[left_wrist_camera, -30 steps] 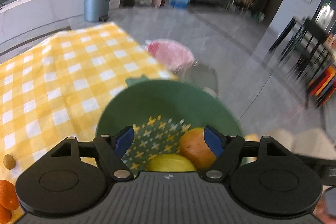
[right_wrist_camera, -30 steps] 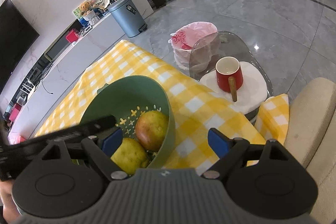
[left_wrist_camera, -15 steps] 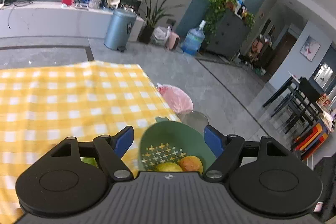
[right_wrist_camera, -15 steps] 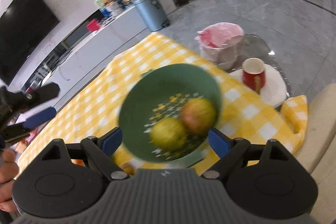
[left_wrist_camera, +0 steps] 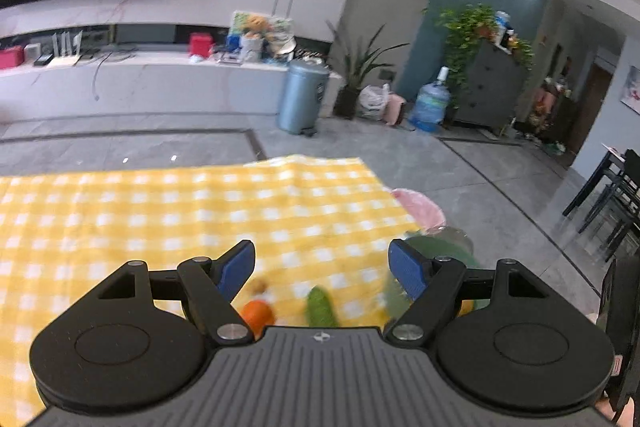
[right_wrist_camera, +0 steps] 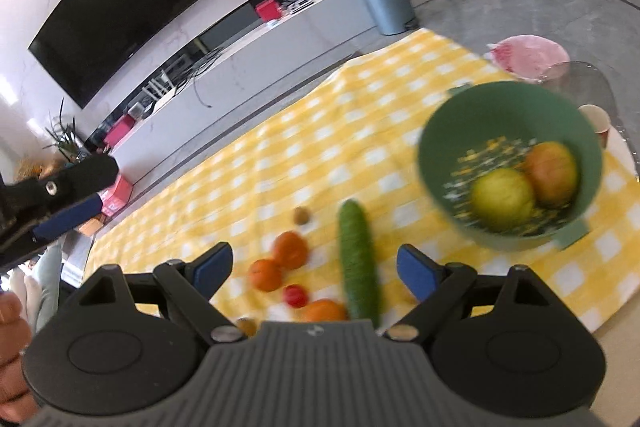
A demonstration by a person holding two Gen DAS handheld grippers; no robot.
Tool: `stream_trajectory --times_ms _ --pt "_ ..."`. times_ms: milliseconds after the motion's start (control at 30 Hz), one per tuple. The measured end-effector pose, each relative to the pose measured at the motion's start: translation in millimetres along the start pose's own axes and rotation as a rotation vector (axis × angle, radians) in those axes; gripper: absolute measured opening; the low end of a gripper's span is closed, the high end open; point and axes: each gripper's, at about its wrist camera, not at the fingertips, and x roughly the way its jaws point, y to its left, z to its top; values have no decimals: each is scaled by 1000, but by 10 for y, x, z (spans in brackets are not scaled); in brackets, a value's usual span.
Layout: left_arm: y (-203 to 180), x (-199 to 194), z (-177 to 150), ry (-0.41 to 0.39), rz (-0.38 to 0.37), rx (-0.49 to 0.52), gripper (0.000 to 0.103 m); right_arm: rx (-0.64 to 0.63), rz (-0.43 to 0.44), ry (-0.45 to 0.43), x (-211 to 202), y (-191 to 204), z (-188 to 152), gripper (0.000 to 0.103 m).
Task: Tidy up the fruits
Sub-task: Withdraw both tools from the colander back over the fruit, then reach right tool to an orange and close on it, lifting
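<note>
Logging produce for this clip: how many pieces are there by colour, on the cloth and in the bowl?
Orange: 3
Green, the cucumber: 1
Small red: 1
Small brown: 2
Yellow-green, in the bowl: 1
Red-orange, in the bowl: 1
Total: 9

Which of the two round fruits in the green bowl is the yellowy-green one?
The yellow-green fruit on the left inside the green bowl; the reddish-orange fruit sits right of it, touching it.

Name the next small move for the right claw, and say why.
Probably lower the right claw onto the nearest orange. Its jaws stand open and empty, the green bowl holds only two fruits, and several oranges and a cucumber lie loose on the yellow checked cloth.
</note>
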Motion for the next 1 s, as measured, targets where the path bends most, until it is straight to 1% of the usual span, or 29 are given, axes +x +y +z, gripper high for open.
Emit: stream_trajectory --times_ms 233,333,367,467,533,600,733,833,900,933,1000 --pt "479 -70 -330 50 38 -93 89 6 -4 31 267 389 -289 86" --pt "686 -94 -501 89 44 -133 89 3 -35 51 384 462 -432 84" --pt "739 -86 -565 107 45 -127 88 -4 -50 64 422 487 -471 81" --pt "858 -85 -688 108 66 -118 88 4 -80 82 525 497 -559 70" --pt "930 -81 -750 121 65 -135 88 8 -104 94 599 476 -607 67" --pt "1010 -56 -807 135 54 -159 88 13 -137 95 660 457 -654 56" --pt "1130 -20 -879 149 41 -188 88 30 -165 119 736 394 -725 55" --pt "1168 55 -951 188 5 -188 88 42 -200 142 781 334 -772 55" --pt "1179 111 -1015 217 0 -193 88 35 -235 159 826 309 -808 55" --pt "1168 148 -1045 236 3 -189 88 31 -247 167 852 304 -818 55" --pt "1120 214 -1095 274 1 -133 88 18 -263 188 913 294 -852 55"
